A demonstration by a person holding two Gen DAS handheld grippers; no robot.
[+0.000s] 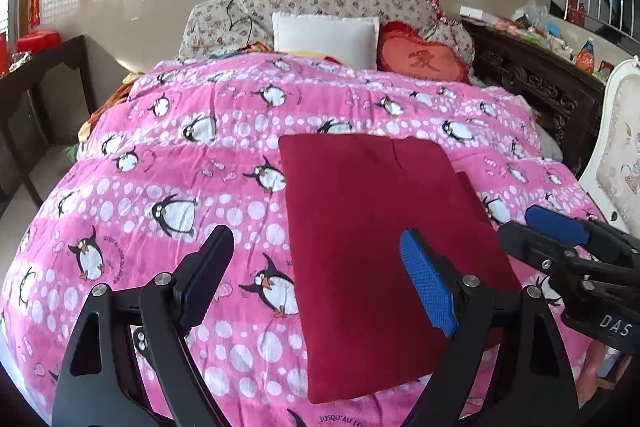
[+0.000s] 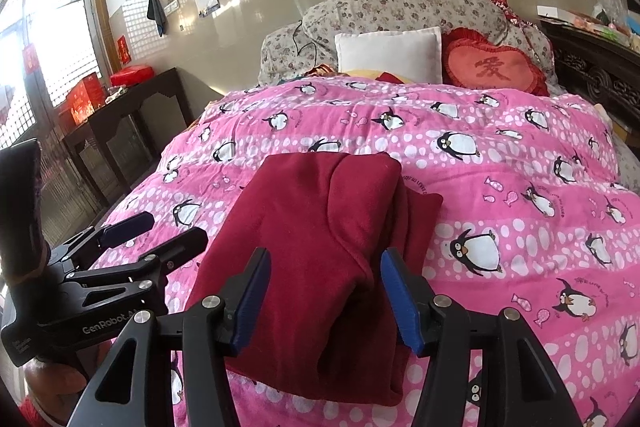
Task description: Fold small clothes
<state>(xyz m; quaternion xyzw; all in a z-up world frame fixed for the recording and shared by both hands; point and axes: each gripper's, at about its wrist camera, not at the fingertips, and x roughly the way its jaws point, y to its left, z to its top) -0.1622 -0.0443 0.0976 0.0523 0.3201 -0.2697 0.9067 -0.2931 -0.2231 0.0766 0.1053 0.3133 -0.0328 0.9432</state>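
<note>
Dark red garment (image 1: 384,259), folded into a flat rectangle, lies on the pink penguin-print quilt (image 1: 200,155) directly ahead of both grippers. Left gripper (image 1: 320,279): jaws spread wide, nothing held, its right finger over the garment's near left part and its left finger over bare quilt. Right gripper (image 2: 324,299): jaws likewise apart and empty, straddling the garment's near edge, where a thick folded ridge runs forward between the fingers. Beyond the garment, at the head of the bed, rest a white pillow (image 1: 326,37) and, to its right, a red heart-shaped cushion (image 1: 424,61).
</note>
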